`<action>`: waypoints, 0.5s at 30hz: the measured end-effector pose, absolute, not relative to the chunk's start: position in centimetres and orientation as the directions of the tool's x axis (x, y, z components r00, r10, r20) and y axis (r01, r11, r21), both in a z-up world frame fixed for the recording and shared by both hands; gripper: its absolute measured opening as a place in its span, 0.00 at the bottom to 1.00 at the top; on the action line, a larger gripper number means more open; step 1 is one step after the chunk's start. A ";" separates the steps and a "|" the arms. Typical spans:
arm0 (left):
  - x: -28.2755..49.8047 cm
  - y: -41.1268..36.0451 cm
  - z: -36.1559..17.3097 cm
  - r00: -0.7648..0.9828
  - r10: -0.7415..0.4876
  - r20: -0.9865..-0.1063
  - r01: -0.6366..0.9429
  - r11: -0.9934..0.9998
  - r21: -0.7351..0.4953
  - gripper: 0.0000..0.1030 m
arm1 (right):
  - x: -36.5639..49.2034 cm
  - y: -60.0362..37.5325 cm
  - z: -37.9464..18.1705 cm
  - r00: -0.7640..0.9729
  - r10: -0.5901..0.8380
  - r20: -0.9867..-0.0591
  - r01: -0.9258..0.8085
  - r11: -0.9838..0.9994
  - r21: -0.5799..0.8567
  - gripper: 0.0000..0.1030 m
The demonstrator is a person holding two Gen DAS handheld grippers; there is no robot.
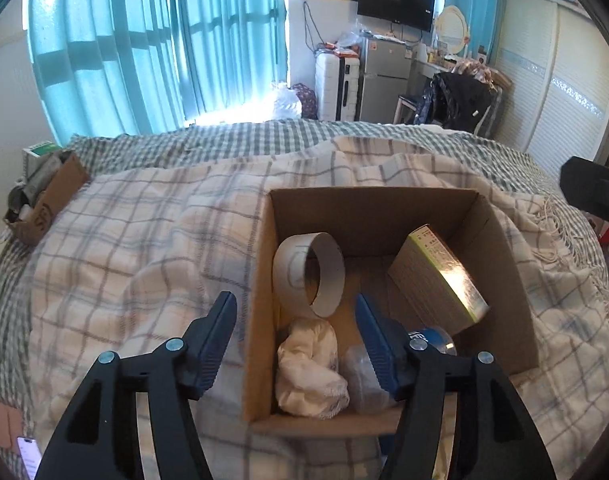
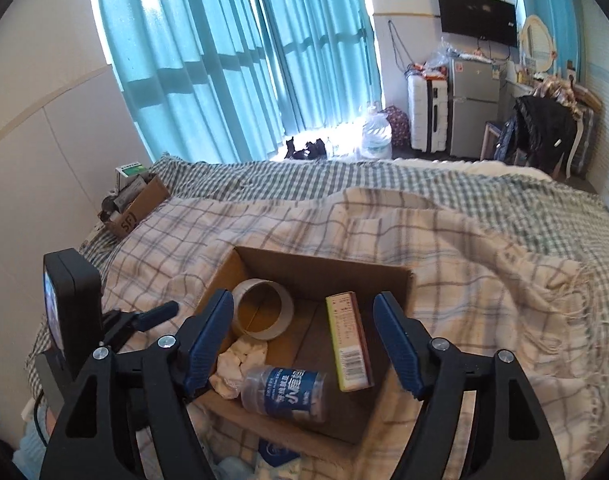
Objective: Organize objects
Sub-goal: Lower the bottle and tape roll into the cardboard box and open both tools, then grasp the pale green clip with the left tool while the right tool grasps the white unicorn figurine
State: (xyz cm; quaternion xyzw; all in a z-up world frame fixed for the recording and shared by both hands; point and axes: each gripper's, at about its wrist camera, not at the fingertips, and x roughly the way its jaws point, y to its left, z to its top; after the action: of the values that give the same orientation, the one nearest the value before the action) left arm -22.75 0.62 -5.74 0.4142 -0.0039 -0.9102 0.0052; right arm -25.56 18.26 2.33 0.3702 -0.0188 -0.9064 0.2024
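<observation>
The cardboard box sits on the plaid blanket on the bed, holding one tape roll, one carton, one bottle and one crumpled cloth. Both the left gripper and right gripper hover wide, empty. The soft bedding could let the box tip if a wall gets nudged.

Brown cardboard box; cream plaid blanket (grey lines); teal curtains; blue-labelled bottle.

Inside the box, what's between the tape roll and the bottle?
A crumpled white cloth lies between the tape roll and the bottle in the cardboard box, clearest in the right wrist view.
</observation>
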 end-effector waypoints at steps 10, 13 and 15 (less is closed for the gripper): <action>-14.1 0.1 -1.8 -0.707 -0.052 -0.706 0.077 -0.997 -0.004 0.89 | -16.7 21.7 7.3 -0.731 -0.274 -0.625 0.316 -0.948 0.047 0.82; -12.0 0.1 -2.2 -0.703 -0.049 -0.709 0.100 -0.994 -0.030 0.90 | -13.9 22.0 7.0 -0.747 -0.249 -0.617 0.309 -0.951 0.011 0.85; -11.1 0.3 -3.0 -0.698 -0.046 -0.714 0.107 -0.993 -0.040 0.90 | -12.3 22.0 6.0 -0.755 -0.231 -0.614 0.302 -0.953 -0.012 0.87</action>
State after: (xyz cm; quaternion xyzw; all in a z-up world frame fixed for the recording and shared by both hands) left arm -11.06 0.33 -2.96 0.3861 0.0392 -0.9207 0.0416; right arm -12.26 22.01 6.00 0.3200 0.0551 -0.9350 0.1424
